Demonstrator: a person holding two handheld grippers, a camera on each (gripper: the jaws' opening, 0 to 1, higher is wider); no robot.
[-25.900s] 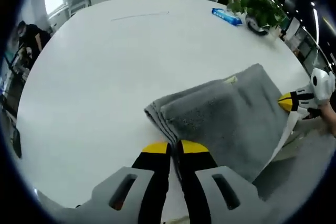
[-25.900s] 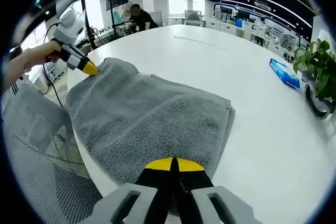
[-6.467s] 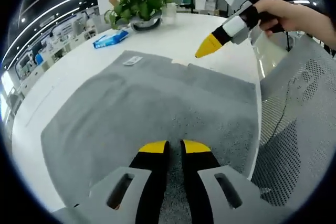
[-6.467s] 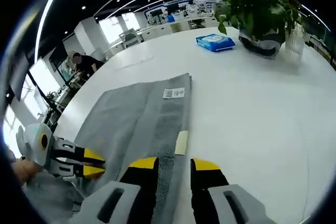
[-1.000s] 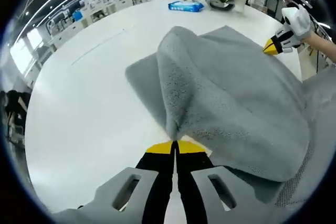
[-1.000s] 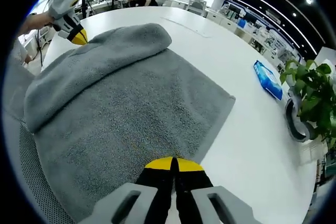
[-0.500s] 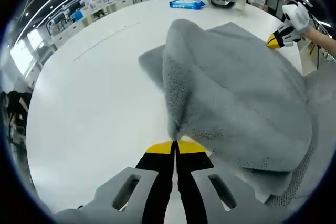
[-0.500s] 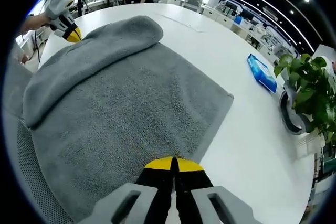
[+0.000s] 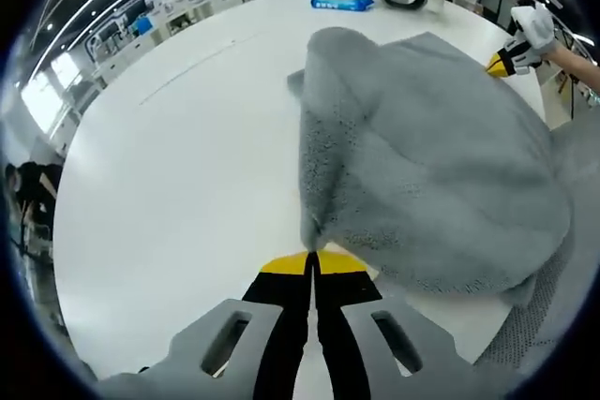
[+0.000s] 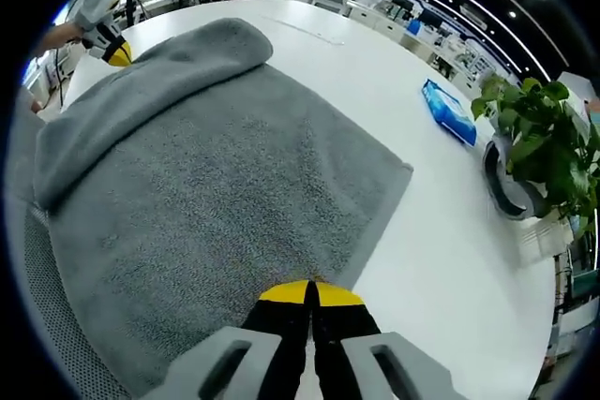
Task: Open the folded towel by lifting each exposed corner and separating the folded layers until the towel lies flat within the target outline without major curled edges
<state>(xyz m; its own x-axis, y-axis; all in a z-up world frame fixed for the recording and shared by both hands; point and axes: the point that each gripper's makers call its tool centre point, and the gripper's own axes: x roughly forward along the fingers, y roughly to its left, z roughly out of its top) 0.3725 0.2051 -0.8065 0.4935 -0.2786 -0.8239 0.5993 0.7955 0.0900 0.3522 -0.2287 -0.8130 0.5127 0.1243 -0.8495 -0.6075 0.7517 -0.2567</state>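
Both claws (image 9: 311, 259) (image 10: 311, 289) clamping grey towel (image 10: 216, 185)

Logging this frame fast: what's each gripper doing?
Left gripper: shut on the grey towel.
Right gripper: shut on the same towel's edge.

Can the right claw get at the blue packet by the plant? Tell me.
Probably not as things stand. The right claw is shut on the towel at its near edge. The blue packet lies far across bare table, so nothing blocks it, but the towel must be dropped first.
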